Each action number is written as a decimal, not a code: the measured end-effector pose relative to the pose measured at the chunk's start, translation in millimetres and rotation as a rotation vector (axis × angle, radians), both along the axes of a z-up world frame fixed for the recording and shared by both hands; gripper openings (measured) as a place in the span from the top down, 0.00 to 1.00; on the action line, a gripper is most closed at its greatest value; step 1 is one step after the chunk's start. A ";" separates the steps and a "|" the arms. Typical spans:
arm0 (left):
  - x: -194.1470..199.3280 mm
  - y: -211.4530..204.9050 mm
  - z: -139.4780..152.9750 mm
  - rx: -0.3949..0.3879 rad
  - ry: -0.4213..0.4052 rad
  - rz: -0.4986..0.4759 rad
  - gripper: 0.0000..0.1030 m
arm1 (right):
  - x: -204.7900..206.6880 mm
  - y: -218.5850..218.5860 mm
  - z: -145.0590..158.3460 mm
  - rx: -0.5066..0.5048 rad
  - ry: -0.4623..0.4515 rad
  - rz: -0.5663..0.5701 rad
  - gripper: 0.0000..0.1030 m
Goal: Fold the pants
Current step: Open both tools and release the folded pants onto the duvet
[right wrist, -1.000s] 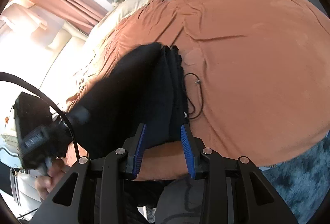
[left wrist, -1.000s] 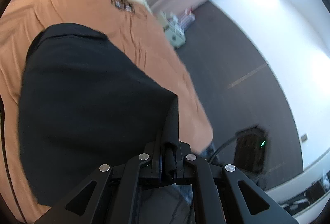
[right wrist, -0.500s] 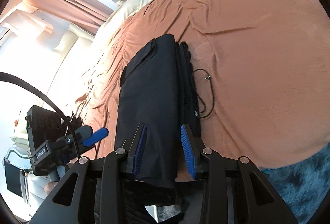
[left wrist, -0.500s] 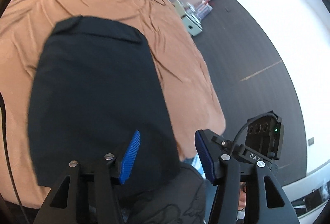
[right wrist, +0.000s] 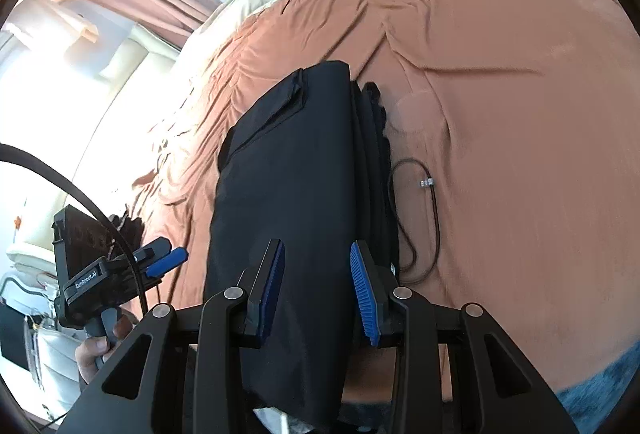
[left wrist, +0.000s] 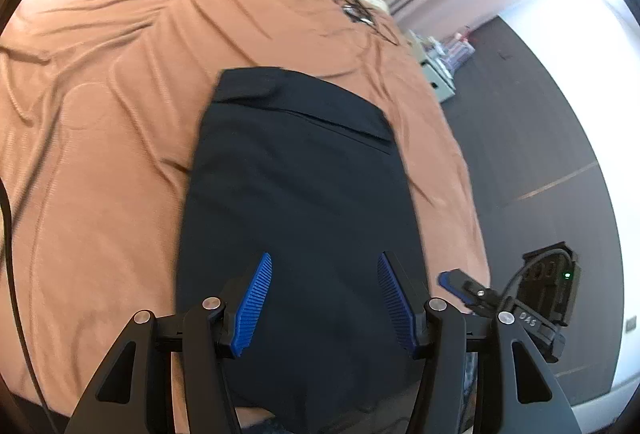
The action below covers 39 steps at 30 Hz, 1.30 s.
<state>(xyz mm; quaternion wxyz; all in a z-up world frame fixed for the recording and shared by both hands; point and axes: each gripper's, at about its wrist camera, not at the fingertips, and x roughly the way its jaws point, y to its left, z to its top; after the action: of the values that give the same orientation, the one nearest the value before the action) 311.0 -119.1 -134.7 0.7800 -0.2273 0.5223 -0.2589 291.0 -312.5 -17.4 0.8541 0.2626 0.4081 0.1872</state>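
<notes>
Left hand-held gripper [left wrist: 325, 298] now off pants [left wrist: 296, 202]

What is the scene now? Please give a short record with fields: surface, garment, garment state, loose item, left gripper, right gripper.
surface: bed with an orange-brown cover
garment: black pants, lying flat on the cover
garment state: folded into a long stack, layered edges showing on one side
loose item: thin black cord on the cover beside the pants
left gripper: open, nothing between the pads, above the near end of the pants
right gripper: open, holding nothing, above the pants
</notes>
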 end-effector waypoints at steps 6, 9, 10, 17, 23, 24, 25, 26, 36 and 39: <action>25.5 22.7 -19.7 0.043 0.043 0.057 0.44 | 36.9 9.3 1.6 -0.056 0.000 0.001 0.69; 35.4 30.6 -30.9 0.056 0.067 0.073 0.44 | 52.8 17.2 3.8 -0.072 -0.010 0.017 0.69; 39.2 31.6 -33.9 0.059 0.073 0.076 0.44 | 56.8 18.6 3.7 -0.077 -0.014 0.021 0.69; 59.7 26.4 -51.8 0.089 0.096 0.070 0.44 | 78.7 30.5 -6.1 -0.126 -0.035 0.049 0.80; 72.4 20.2 -63.2 0.117 0.102 0.067 0.44 | 76.6 26.6 -15.8 -0.109 -0.060 0.054 1.00; 73.8 19.1 -63.7 0.118 0.102 0.066 0.44 | 73.3 24.1 -13.5 -0.110 -0.072 0.046 1.00; 75.0 17.2 -62.9 0.122 0.098 0.065 0.45 | 71.2 20.6 -12.7 -0.110 -0.078 0.039 1.00; 76.3 15.6 -61.7 0.129 0.091 0.062 0.45 | 69.0 17.8 -13.7 -0.112 -0.080 0.030 1.00; 82.4 9.3 -62.9 0.141 0.094 0.059 0.45 | 68.2 -1.4 -28.9 -0.047 -0.025 0.010 0.96; 82.6 8.9 -64.0 0.138 0.099 0.058 0.45 | 67.4 -9.4 -26.2 -0.017 -0.042 0.003 0.90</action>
<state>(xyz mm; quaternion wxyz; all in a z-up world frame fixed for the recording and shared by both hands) 393.6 -110.3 -198.7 0.7741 -0.2006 0.5702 -0.1881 358.4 -321.9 -43.6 0.8644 0.2508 0.3921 0.1905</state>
